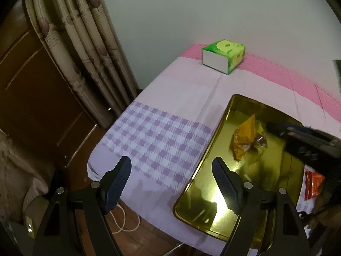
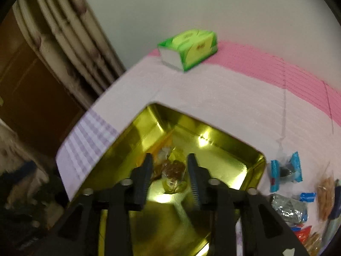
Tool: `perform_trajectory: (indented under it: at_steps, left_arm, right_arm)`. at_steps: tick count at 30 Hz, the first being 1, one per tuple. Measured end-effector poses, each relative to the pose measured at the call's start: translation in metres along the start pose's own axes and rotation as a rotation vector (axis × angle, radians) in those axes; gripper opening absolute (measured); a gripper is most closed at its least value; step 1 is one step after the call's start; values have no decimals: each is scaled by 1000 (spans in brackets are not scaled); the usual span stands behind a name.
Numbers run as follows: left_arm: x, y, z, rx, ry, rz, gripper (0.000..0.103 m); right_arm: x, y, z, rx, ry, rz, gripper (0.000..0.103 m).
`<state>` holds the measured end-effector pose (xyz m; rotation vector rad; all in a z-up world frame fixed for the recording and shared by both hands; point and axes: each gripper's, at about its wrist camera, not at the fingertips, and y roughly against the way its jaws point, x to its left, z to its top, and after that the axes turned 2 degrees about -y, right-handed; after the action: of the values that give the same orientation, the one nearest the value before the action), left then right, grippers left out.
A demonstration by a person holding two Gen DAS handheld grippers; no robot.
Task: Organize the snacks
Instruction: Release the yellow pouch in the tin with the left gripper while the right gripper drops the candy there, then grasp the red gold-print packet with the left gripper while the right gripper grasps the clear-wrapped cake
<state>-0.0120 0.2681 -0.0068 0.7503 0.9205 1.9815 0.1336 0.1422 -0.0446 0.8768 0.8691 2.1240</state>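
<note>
Right wrist view: right gripper (image 2: 170,170) over gold tin tray (image 2: 253,166) at lower centre, jaws part-open around a clear-wrapped snack (image 2: 173,173), grip unclear; looks like drop-off step; left gripper (image 1: 171,183) wide, empty; next, fetch loose packets (image 2: 285,170) at right edge.

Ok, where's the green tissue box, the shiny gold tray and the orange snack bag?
green tissue box (image 1: 223,56): left wrist view, top face.
gold tray (image 1: 200,200): left wrist view, bare floor.
orange snack bag (image 1: 244,137): left wrist view, middle of wrapper.

The left wrist view looked from above the gold tray's (image 1: 199,171) near-left corner; the right wrist view hung closer, directly over it (image 2: 259,166), both sharing the green tissue box (image 1: 223,56) (image 2: 188,49) ahead.
</note>
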Motion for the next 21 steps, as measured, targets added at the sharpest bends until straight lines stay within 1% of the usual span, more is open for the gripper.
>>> perform_trajectory:
  at_steps: [3,5,6,8,10,11,13,15,17,18,21]
  left_arm:
    - [-3,1,-1,-1,-15,3,78]
    - [-6,4,-2,-4,-23,-4,78]
    - [-8,5,-3,-6,-30,-3,78]
    - [-12,8,-5,-11,-40,-6,78]
    - [-16,11,-6,-21,-59,-4,78]
    - [-19,12,-7,-24,-68,-3,79]
    - [-25,12,-8,-24,-88,-3,79]
    - [-28,11,-9,-15,-103,-4,79]
    - [-31,10,-10,-11,-111,-1,79]
    - [-31,10,-11,-12,-114,1,79]
    - [-31,10,-10,-23,-117,18,79]
  right_arm:
    - [-17,33,-15,-61,-62,47,41]
    - [-31,62,-37,-97,-76,44,46]
    - [-42,82,-57,-110,-71,10,50]
    - [-60,108,-88,-124,-58,-75,55]
    - [-81,130,-119,-108,-47,-176,65]
    - [-94,136,-134,-85,-72,-209,66]
    - [-117,141,-153,-65,-166,-209,67]
    - [-128,138,-162,-74,-234,-212,67]
    - [-129,133,-164,-95,-225,-207,67]
    - [-125,126,-164,-90,-210,-203,67]
    - [-122,109,-161,-88,-171,-251,67]
